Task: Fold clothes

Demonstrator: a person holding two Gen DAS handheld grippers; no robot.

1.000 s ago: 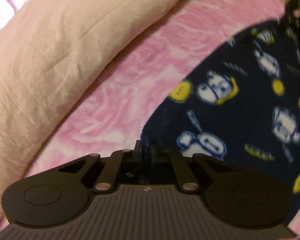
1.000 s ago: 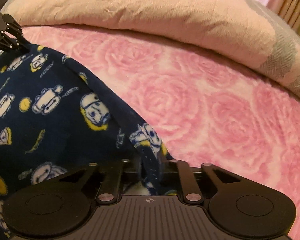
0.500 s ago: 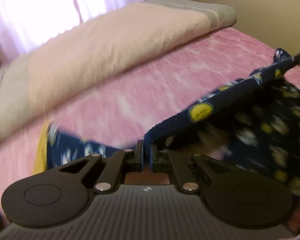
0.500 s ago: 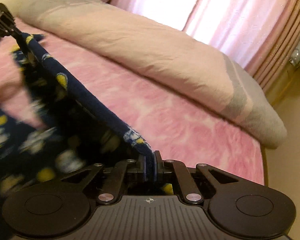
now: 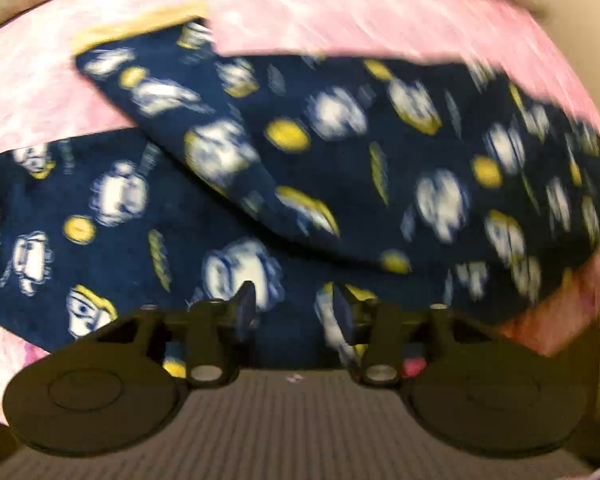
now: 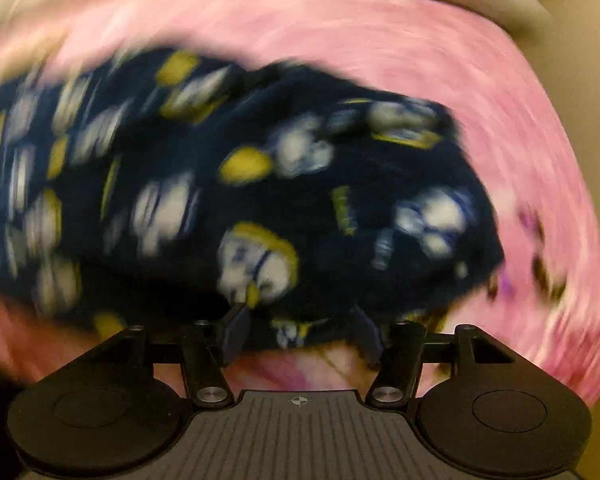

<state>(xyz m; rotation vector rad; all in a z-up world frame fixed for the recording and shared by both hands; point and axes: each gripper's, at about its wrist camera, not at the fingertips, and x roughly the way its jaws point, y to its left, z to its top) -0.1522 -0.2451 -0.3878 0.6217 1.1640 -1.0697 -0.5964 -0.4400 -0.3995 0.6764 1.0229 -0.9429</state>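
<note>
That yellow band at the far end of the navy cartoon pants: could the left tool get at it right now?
Probably yes. The yellow band lies exposed on the pink blanket, uncovered, and the left tool is open and empty, though it would have to travel across the navy pants first.

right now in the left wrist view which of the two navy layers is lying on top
The upper-right layer is on top: its folded edge runs diagonally across the lower-left layer, which lies flat on the pink blanket nearer the open left gripper.

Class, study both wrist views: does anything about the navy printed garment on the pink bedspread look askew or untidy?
Yes. In the left wrist view the navy printed garment has its upper layer lying slanted across the lower one, so their edges do not line up. Both views are motion-blurred, so finer creases cannot be judged. The pink bedspread shows nothing odd.
</note>
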